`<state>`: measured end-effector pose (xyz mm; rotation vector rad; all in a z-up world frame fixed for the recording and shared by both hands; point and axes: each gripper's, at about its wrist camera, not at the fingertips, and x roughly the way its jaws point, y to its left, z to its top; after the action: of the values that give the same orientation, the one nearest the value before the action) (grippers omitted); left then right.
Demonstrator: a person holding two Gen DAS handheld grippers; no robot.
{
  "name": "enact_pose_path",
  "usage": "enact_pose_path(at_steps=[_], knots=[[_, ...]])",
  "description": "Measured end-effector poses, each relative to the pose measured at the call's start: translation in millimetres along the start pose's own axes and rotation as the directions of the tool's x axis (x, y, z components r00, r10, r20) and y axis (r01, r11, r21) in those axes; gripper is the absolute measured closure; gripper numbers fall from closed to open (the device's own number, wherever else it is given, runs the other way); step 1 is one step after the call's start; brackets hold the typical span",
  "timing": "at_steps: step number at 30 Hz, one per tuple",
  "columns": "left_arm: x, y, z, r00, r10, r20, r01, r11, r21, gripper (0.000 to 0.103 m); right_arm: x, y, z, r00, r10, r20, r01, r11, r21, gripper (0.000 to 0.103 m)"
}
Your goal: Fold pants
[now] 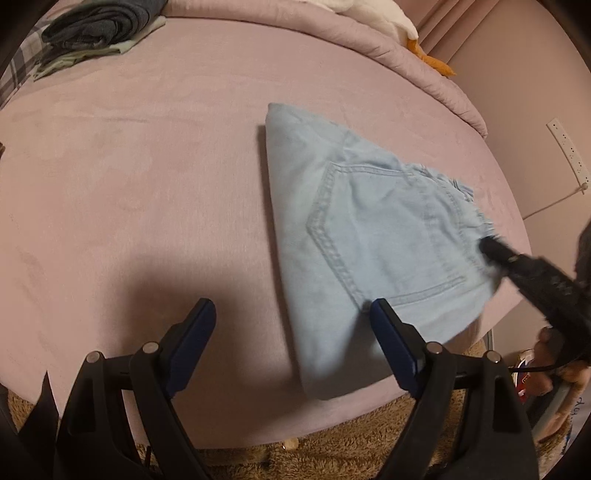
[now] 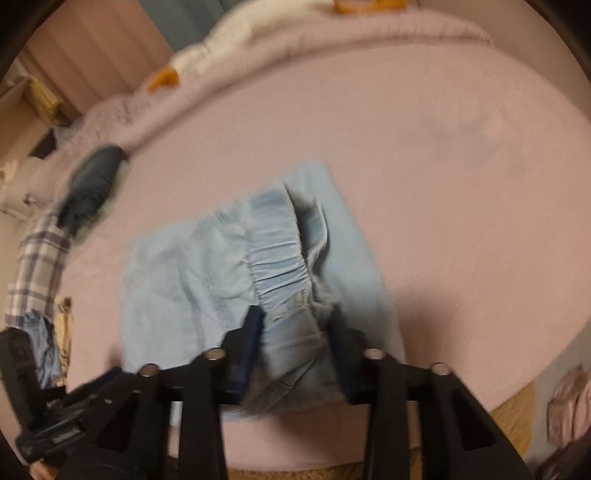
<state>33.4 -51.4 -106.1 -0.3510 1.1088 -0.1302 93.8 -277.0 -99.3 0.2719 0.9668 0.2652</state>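
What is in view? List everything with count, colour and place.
pants: one, light blue, folded, near the bed's near edge
bed sheet: one, pink, under everything
clothes pile: one, dark grey-blue on pale green, far corner
plaid cloth: one, grey and white, beside the pile
plush toy: one, white with orange, far edge
rug: one, brown, floor below the bed
power strip: one, white, wall
left gripper: black, open, empty
right gripper: black, closed on the pants' waistband

My right-wrist view is motion-blurred; the pants [image 2: 229,266] waistband end hides behind my right gripper [image 2: 295,325]; contact unclear.
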Motion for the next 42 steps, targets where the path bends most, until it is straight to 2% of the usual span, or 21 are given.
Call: enact_pose_path(at_steps=[3, 7, 11, 14, 17, 18, 19, 20, 21, 22, 23, 25, 27, 30, 32, 34, 38, 42], knots=[[1, 1, 8, 1.000, -0.007, 0.006, 0.007, 1.000, -0.002, 0.018, -5, -5, 4, 1.000, -0.026, 0.008, 0.026, 1.000, -0.005, 0.074], [8, -1, 37, 1.000, -0.017, 0.024, 0.017, 1.000, 0.012, 0.018, 23, -25, -16, 0.994, -0.074, -0.077, 0.075, 0.997, 0.000, 0.074], [23, 1, 76, 0.999, -0.027, 0.021, 0.027, 1.000, 0.003, 0.018, 21, -31, -16, 0.996, -0.042, -0.078, 0.045, 0.999, 0.030, 0.073], [35, 2, 99, 0.999, -0.040, 0.022, 0.040, 0.999, 0.002, 0.018, 7, -42, -14, 0.996, 0.005, -0.087, 0.001, 0.997, 0.073, 0.067], [53, 6, 111, 0.997, -0.077, -0.019, 0.076, 0.997, -0.024, 0.020, 0, -47, -14, 0.997, 0.023, -0.076, -0.017, 0.996, 0.085, 0.053], [60, 8, 113, 0.996, -0.087, -0.035, 0.085, 0.996, -0.036, 0.023, 5, -49, -16, 0.997, 0.026, -0.076, -0.018, 0.995, 0.096, 0.047], [67, 9, 116, 0.994, -0.101, -0.050, 0.099, 0.994, -0.049, 0.037, 10, -49, -16, 0.996, 0.035, -0.080, -0.026, 0.994, 0.108, 0.047], [75, 11, 117, 0.990, -0.128, -0.062, 0.124, 0.990, -0.066, 0.044, 18, -45, -16, 0.996, 0.049, -0.080, -0.040, 0.993, 0.115, 0.047], [76, 12, 116, 0.988, -0.142, -0.058, 0.138, 0.988, -0.073, 0.055, 24, -44, -16, 0.995, 0.056, -0.079, -0.048, 0.993, 0.107, 0.047], [77, 11, 115, 0.985, -0.167, -0.049, 0.164, 0.984, -0.072, 0.067, 27, -45, -16, 0.996, 0.048, -0.077, -0.040, 0.994, 0.102, 0.050], [75, 8, 116, 0.986, -0.162, -0.045, 0.159, 0.985, -0.067, 0.070, 30, -44, -16, 0.996, 0.040, -0.077, -0.032, 0.995, 0.096, 0.055], [68, 4, 115, 0.989, -0.147, -0.033, 0.145, 0.988, -0.053, 0.076, 23, -39, -12, 0.997, 0.039, -0.059, -0.033, 0.995, 0.091, 0.074], [58, 0, 114, 0.988, -0.157, -0.010, 0.156, 0.987, -0.038, 0.077, 2, -37, -8, 0.999, 0.050, -0.005, -0.049, 0.995, 0.092, 0.077], [57, -1, 117, 0.985, -0.175, -0.004, 0.174, 0.984, -0.048, 0.076, -12, -33, -5, 0.999, -0.004, 0.039, 0.001, 0.998, 0.064, 0.077], [71, -1, 116, 0.990, -0.137, -0.038, 0.135, 0.990, -0.047, 0.075, -2, -36, -9, 1.000, -0.009, 0.002, 0.009, 0.997, 0.072, 0.077], [79, -2, 114, 0.992, -0.117, -0.038, 0.116, 0.993, -0.027, 0.072, 14, -42, -17, 0.999, -0.019, -0.040, 0.022, 0.997, 0.077, 0.077], [77, -7, 108, 0.997, -0.075, -0.006, 0.075, 0.997, 0.011, 0.065, 21, -47, -19, 0.999, -0.001, -0.038, 0.005, 0.994, 0.107, 0.077], [57, -7, 98, 0.997, -0.070, -0.017, 0.069, 0.997, -0.030, 0.052, 19, -48, -18, 0.999, 0.012, -0.037, -0.008, 0.993, 0.117, 0.077]])
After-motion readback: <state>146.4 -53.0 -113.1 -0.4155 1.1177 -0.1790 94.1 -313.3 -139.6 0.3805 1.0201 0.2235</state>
